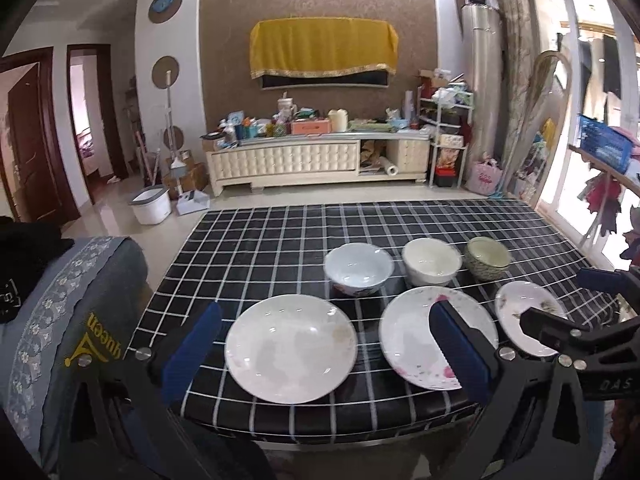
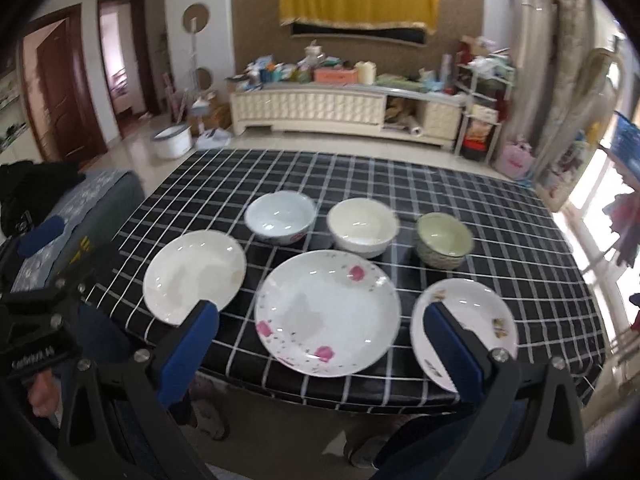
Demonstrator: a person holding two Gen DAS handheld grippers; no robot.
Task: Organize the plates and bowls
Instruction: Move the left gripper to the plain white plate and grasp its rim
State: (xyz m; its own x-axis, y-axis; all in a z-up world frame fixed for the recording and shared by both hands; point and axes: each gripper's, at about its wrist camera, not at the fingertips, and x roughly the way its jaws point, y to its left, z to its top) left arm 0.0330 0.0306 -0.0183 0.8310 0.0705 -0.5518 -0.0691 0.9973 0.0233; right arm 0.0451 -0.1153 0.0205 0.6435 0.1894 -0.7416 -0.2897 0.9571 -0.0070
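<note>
On the black grid-checked table (image 1: 260, 248) three plates line the near edge: a plain white plate (image 1: 291, 348) (image 2: 195, 276), a pink-flowered plate (image 1: 408, 328) (image 2: 328, 312) and a small plate (image 1: 520, 316) (image 2: 472, 320). Behind them stand a white-blue bowl (image 1: 359, 266) (image 2: 280, 216), a cream bowl (image 1: 431, 260) (image 2: 362, 226) and a green bowl (image 1: 487, 258) (image 2: 443, 240). My left gripper (image 1: 328, 344) hangs open above the plain plate, holding nothing. My right gripper (image 2: 324, 340) is open above the flowered plate, also empty.
A chair with a grey-blue embroidered cover (image 1: 80, 300) stands against the table's left side. On the floor beyond are a white bucket (image 1: 151, 204) and a cluttered cream cabinet (image 1: 316, 160). A hand (image 2: 40, 392) grips the left tool. Windows run along the right.
</note>
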